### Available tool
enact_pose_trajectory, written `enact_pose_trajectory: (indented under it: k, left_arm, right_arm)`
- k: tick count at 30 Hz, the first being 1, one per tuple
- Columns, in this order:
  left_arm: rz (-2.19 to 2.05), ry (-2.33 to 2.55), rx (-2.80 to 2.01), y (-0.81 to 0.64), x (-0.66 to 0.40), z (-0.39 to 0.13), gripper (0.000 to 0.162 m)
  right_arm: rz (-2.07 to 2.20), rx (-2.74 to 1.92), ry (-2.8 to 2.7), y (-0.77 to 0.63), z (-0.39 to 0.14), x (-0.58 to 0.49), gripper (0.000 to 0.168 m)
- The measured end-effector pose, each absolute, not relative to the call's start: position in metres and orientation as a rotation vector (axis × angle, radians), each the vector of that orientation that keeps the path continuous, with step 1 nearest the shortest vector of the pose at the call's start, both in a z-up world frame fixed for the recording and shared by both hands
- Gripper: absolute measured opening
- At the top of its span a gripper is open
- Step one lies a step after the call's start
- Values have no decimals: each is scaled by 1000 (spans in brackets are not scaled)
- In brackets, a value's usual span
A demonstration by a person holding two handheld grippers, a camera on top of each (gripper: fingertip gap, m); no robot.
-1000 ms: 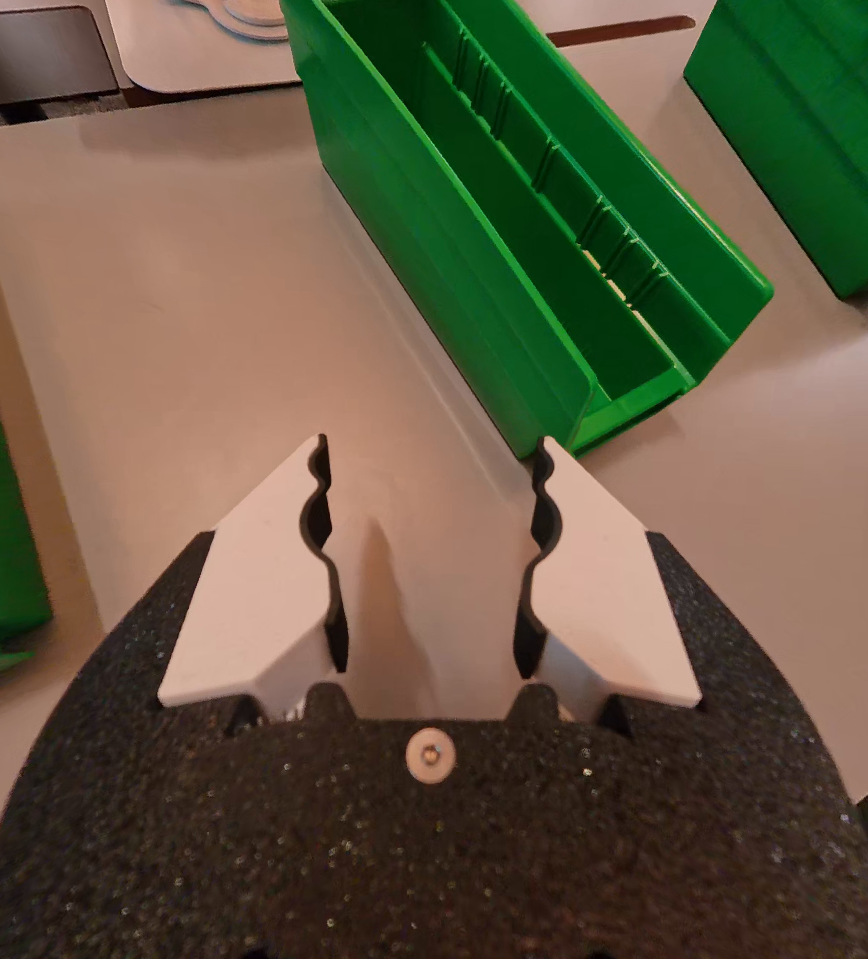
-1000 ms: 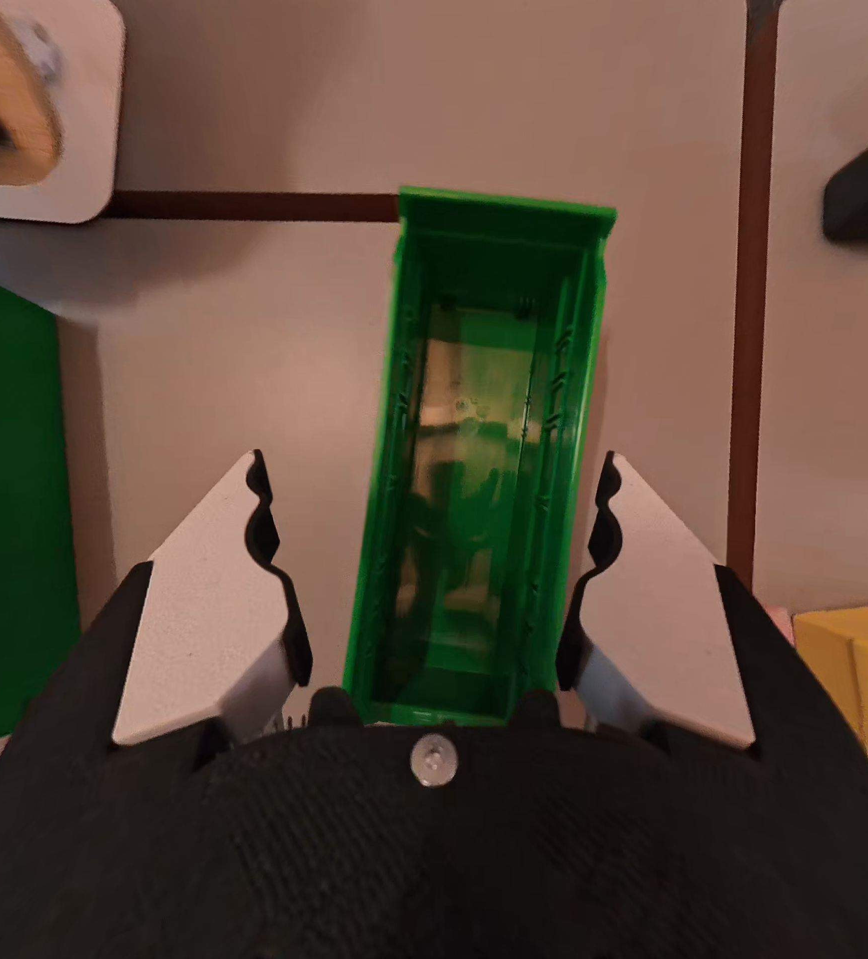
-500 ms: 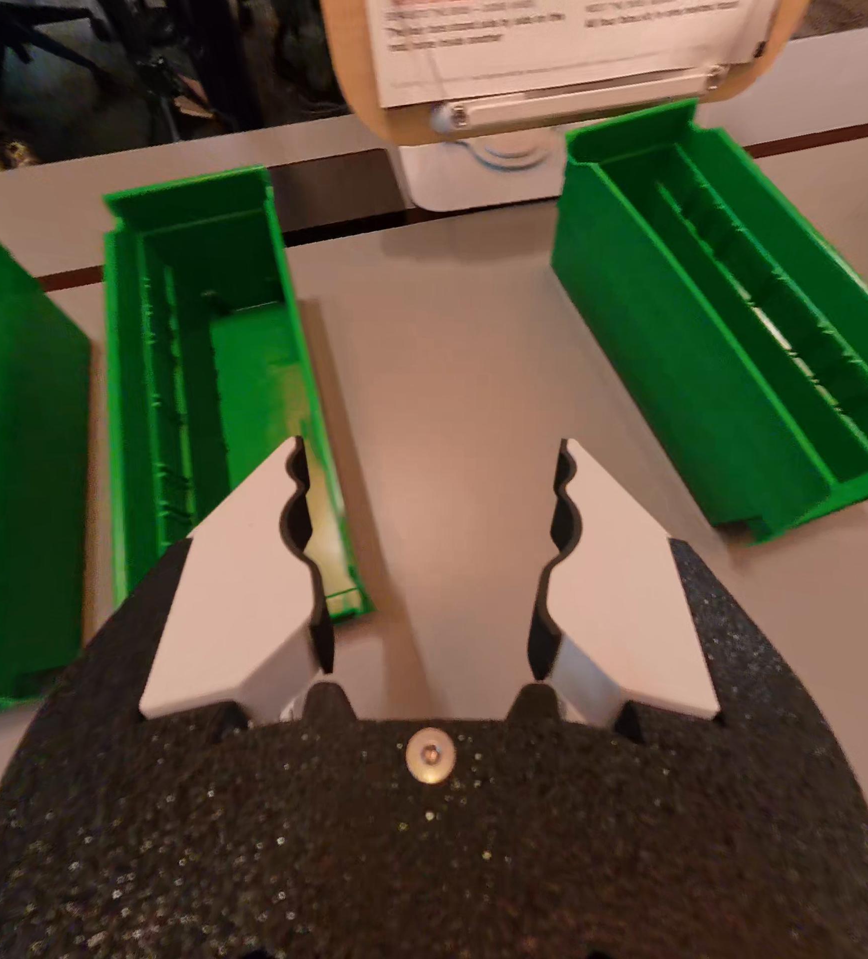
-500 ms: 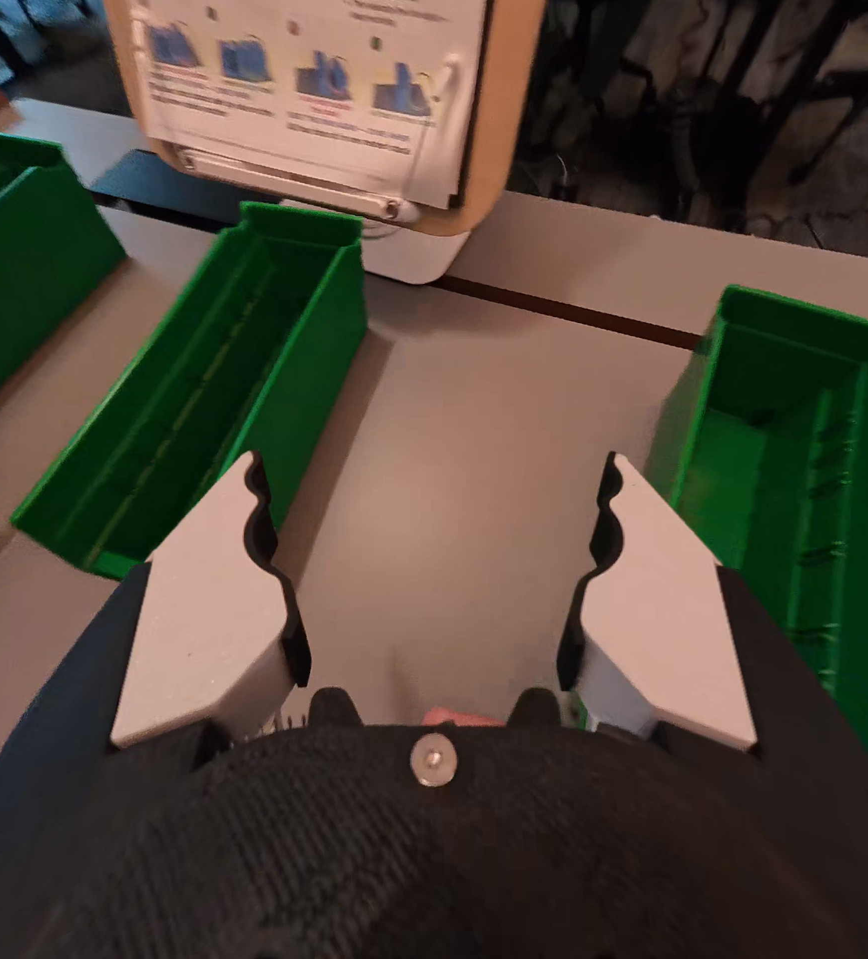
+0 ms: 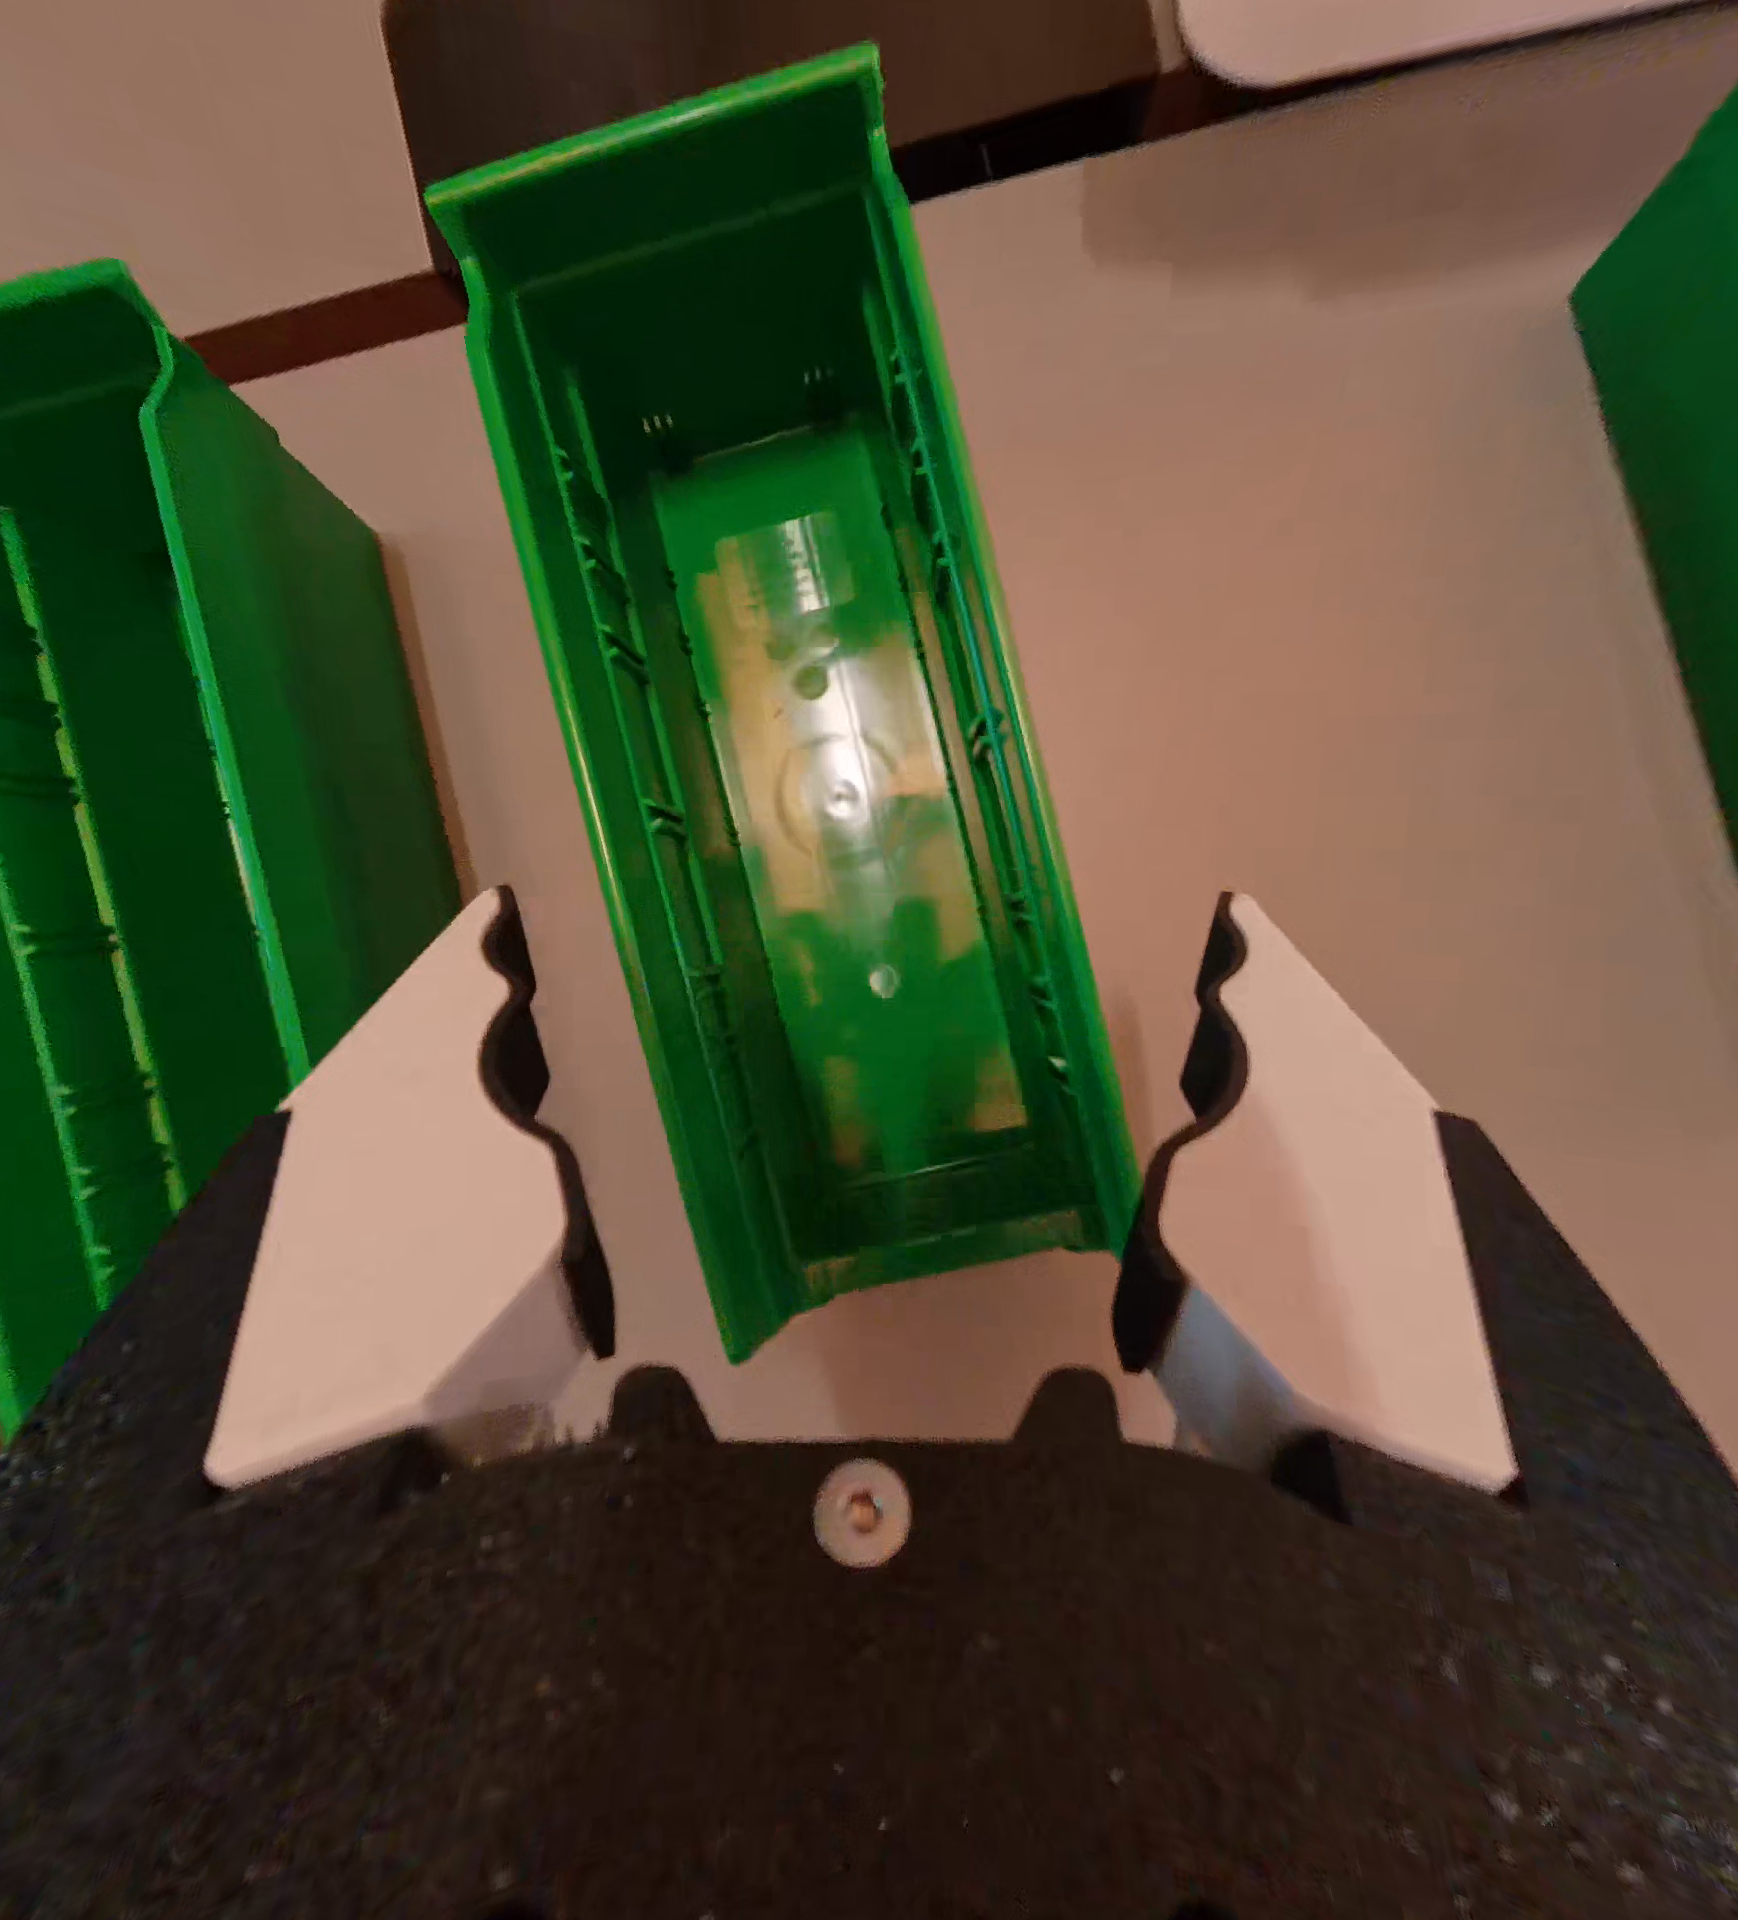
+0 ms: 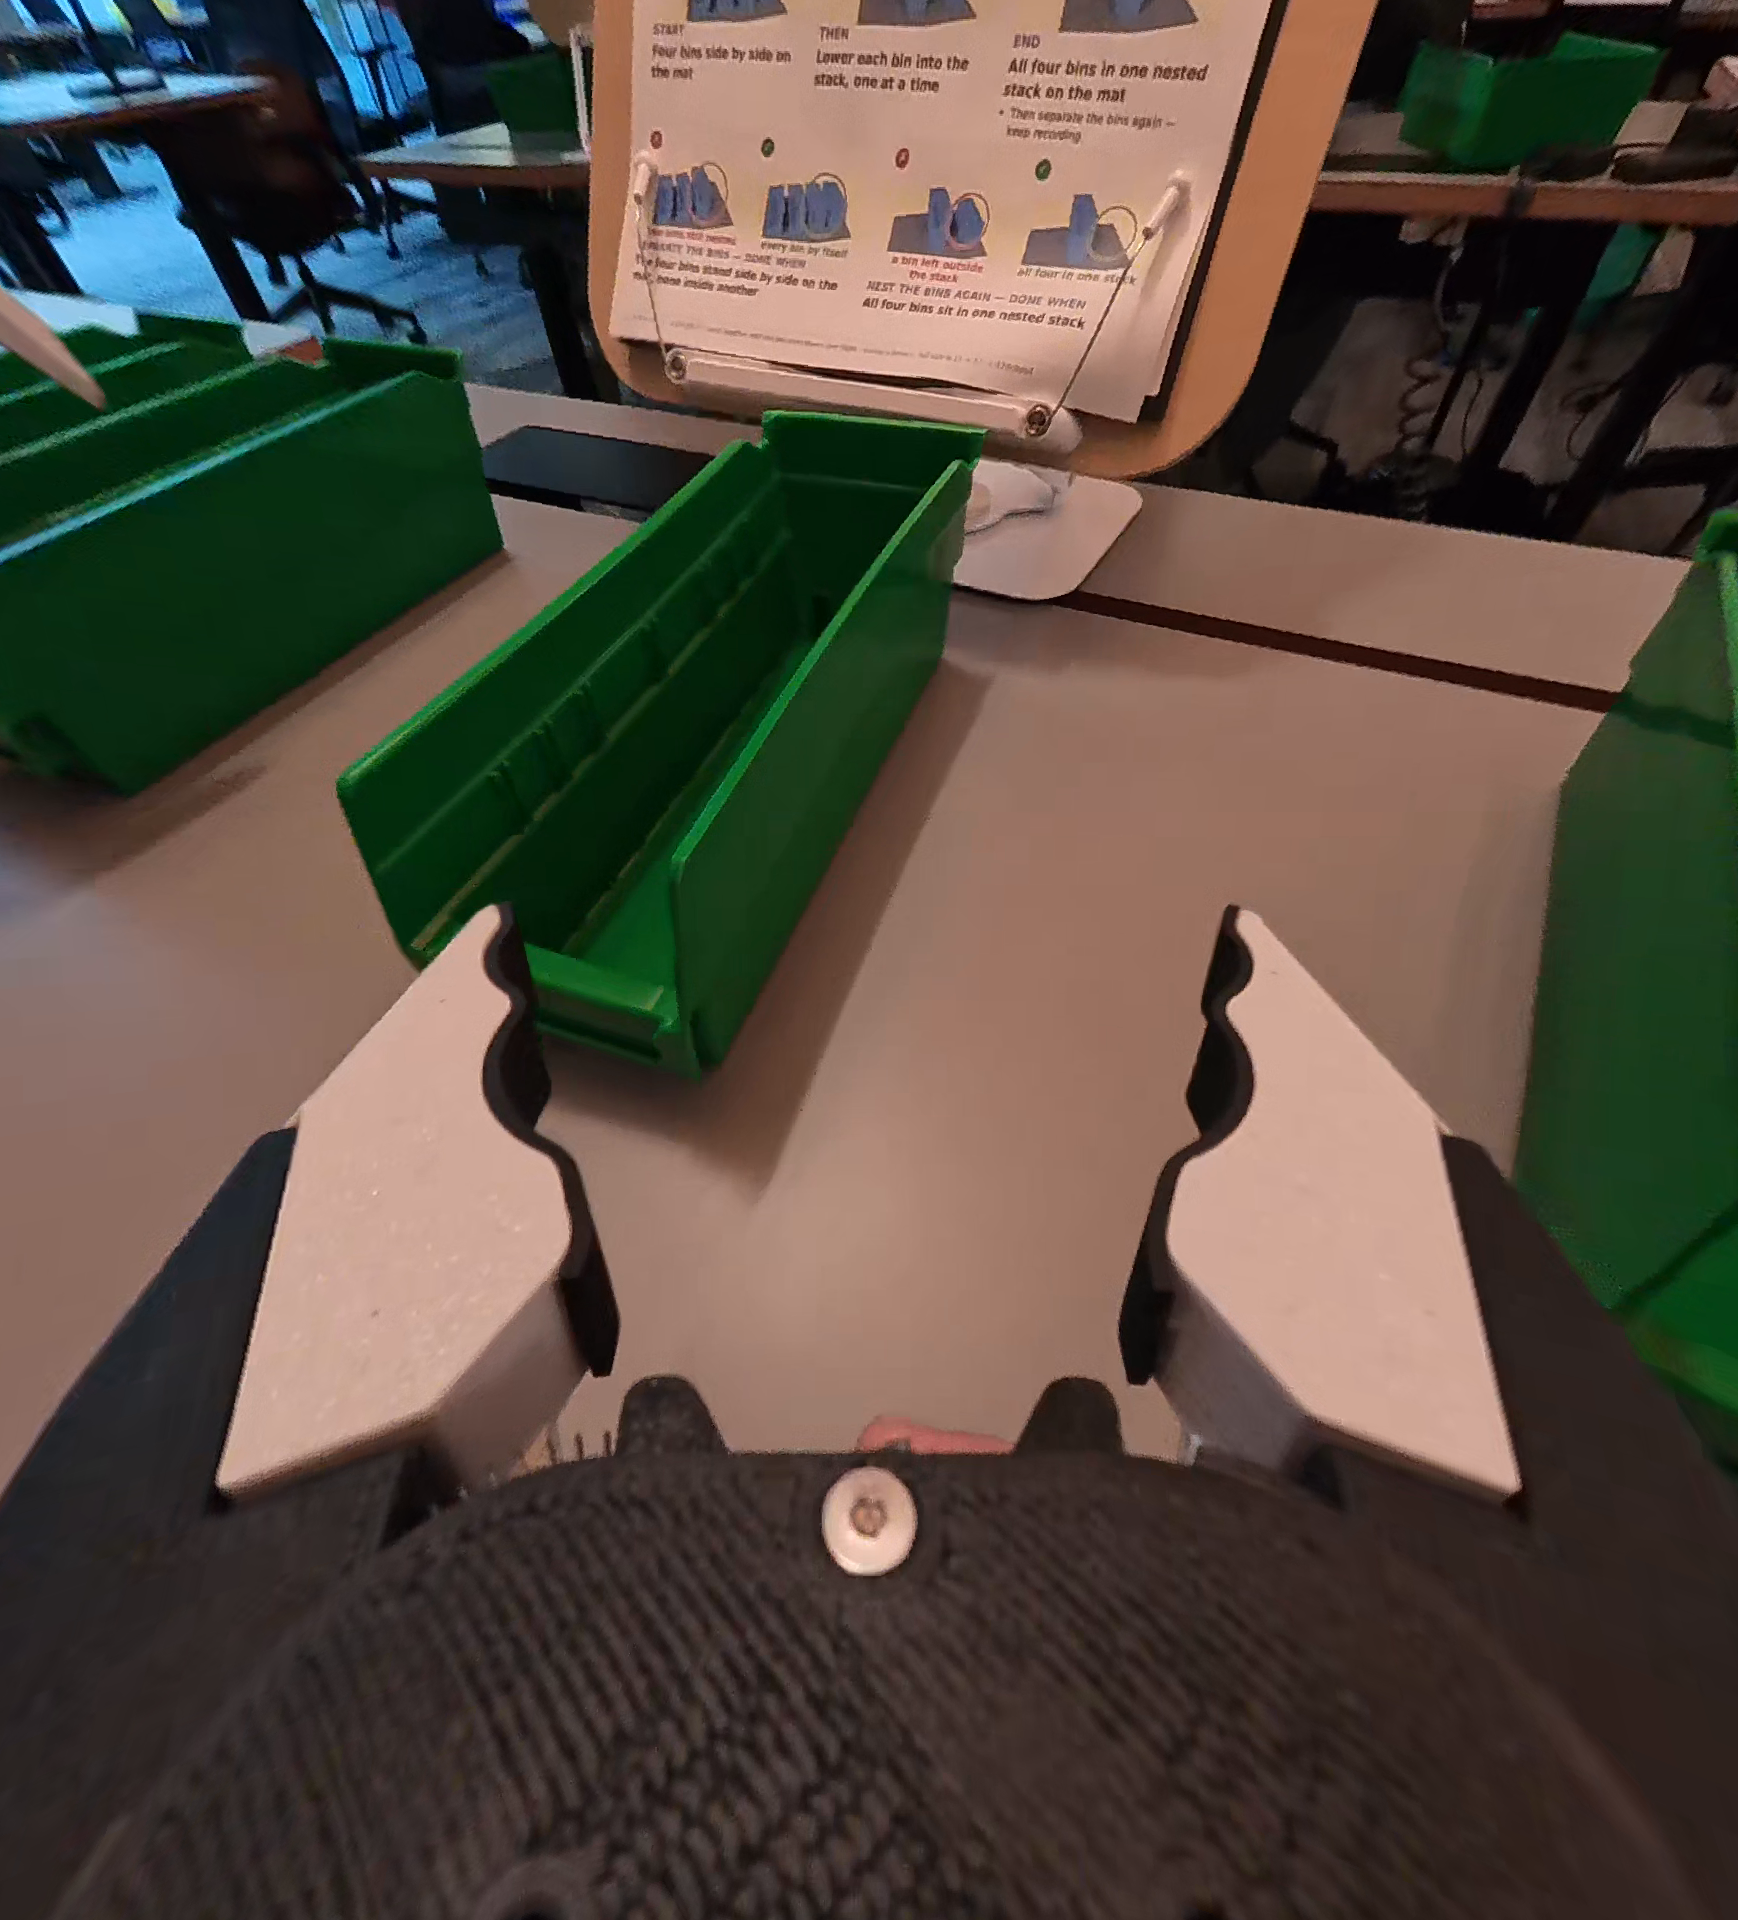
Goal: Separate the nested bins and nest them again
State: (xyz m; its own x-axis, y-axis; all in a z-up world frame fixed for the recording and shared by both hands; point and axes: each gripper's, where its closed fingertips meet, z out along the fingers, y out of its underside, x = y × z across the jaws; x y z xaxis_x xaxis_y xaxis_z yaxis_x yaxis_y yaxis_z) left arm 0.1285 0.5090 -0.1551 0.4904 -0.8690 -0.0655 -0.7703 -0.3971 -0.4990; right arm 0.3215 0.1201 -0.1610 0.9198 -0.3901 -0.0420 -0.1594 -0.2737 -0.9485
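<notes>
Several empty green bins stand apart on the grey table (image 6: 1104, 935), none inside another. In the left wrist view my left gripper (image 5: 865, 909) is open and empty, looking down into one bin (image 5: 574, 727) that lies between its fingers. A second bin (image 5: 96, 779) stands to its left, a third (image 5: 1727, 520) at the right edge. In the right wrist view my right gripper (image 6: 865, 920) is open and empty above bare table, with a bin (image 6: 657, 727) ahead on the left, more bins (image 6: 200, 603) at far left and one bin (image 6: 1696, 935) at the right.
A clipboard on a white stand with a printed instruction sheet (image 6: 927, 187) is behind the bins at the table's far edge. A white wedge (image 6: 3, 322), probably the other gripper's finger, shows at upper left. Desks and chairs are beyond the table.
My left gripper has swung left, tilted down over a bin and opened wider. My right gripper has drawn back from over the right-hand bin and now looks across the table.
</notes>
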Motion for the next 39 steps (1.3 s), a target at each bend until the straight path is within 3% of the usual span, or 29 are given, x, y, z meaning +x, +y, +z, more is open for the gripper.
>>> enact_pose_trajectory:
  k: [9, 20, 23, 26, 37, 39]
  left_arm:
    - [7, 1419, -2427, 541, 143, -186, 133]
    - [20, 1390, -2626, 540, 146, -213, 121]
    - [50, 1411, -2642, 540, 144, -212, 116]
    - [64, 1418, -2652, 540, 144, -211, 111]
    - [41, 1455, -2610, 538, 142, -212, 114]
    - [44, 1472, -2605, 537, 141, -212, 114]
  right_arm:
    - [-158, -1790, 431, 110, -153, 324, 131]
    - [-78, -1822, 414, 118, -170, 316, 129]
    - [-35, -1825, 395, 124, -174, 310, 125]
    - [-8, -1844, 354, 134, -181, 299, 111]
    - [54, -1891, 304, 173, -211, 268, 91]
    - [45, -1914, 331, 176, -218, 271, 81]
